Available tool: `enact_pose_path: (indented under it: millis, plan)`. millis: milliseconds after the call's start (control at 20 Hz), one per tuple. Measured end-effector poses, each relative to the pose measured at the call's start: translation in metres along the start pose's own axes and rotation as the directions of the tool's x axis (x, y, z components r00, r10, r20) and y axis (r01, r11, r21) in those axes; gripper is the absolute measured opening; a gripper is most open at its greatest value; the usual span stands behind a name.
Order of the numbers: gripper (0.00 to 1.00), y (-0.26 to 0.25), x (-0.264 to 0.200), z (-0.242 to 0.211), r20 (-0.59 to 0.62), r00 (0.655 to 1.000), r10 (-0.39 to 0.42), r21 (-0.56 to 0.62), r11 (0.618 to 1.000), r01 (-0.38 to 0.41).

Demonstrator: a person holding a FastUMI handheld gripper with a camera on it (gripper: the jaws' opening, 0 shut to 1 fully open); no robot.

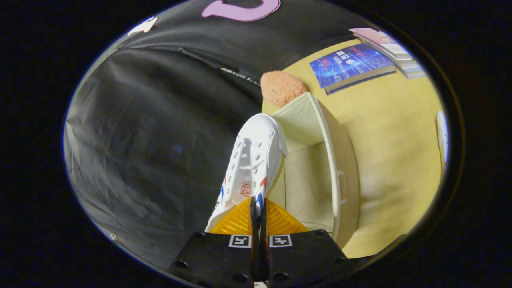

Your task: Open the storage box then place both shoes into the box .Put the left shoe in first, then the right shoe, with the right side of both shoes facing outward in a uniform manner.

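Observation:
My gripper (258,210) is shut on a white canvas shoe (252,160) with red and blue side marks, pinching its heel collar between both fingers. The shoe hangs in the air, its toe pointing away from me, just left of the open cream storage box (334,168). The box stands on the yellow table (392,136) with its lid (304,120) swung open at the far end. Its pale inside shows to the right of the shoe. A second white shoe (441,138) lies at the table's far right, mostly cut off.
An orange fuzzy object (282,87) sits just beyond the box lid. A blue book (350,65) and a stack of lighter books (394,50) lie at the table's far side. Black cloth wall lies left of the table.

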State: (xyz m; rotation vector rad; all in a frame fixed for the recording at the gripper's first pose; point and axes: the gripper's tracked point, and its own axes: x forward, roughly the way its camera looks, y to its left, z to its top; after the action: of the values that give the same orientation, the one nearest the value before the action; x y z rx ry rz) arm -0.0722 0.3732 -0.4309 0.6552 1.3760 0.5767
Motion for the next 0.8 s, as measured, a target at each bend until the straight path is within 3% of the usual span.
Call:
enact_pose_path:
  millis: [550, 800]
  plan:
    - [0.02, -0.017, 0.048, -0.029, -0.064, 0.984, -0.165, -0.081, 0.984, 0.160]
    - [0.02, -0.034, 0.070, -0.032, -0.052, 0.964, -0.260, -0.151, 0.956, 0.250]
